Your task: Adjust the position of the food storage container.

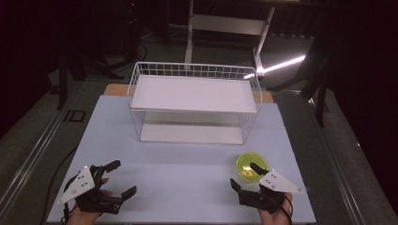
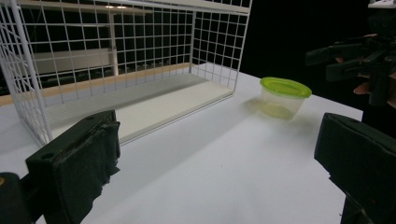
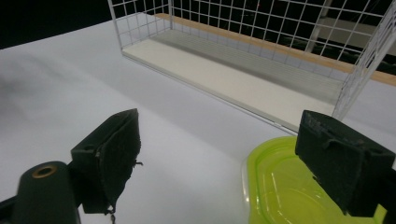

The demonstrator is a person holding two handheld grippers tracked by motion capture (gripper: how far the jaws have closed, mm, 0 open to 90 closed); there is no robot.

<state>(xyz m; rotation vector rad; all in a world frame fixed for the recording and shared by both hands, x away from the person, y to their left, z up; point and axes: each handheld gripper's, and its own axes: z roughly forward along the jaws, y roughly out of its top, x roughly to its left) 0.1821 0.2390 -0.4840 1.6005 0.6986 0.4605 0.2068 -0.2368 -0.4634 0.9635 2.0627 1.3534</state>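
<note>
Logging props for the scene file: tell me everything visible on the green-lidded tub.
The tub is small and round, clear plastic by its look, with a bright yellow-green lid on and seated flat. It stands upright on the white table, in front of the wire rack's right end and clear of it. The right gripper hovers at it, jaws open; contact can't be judged.

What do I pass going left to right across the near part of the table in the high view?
Left gripper, jaws open → bare stretch of white table → right gripper, jaws open → green-lidded container, just beyond and partly behind the right gripper's far jaw.
</note>
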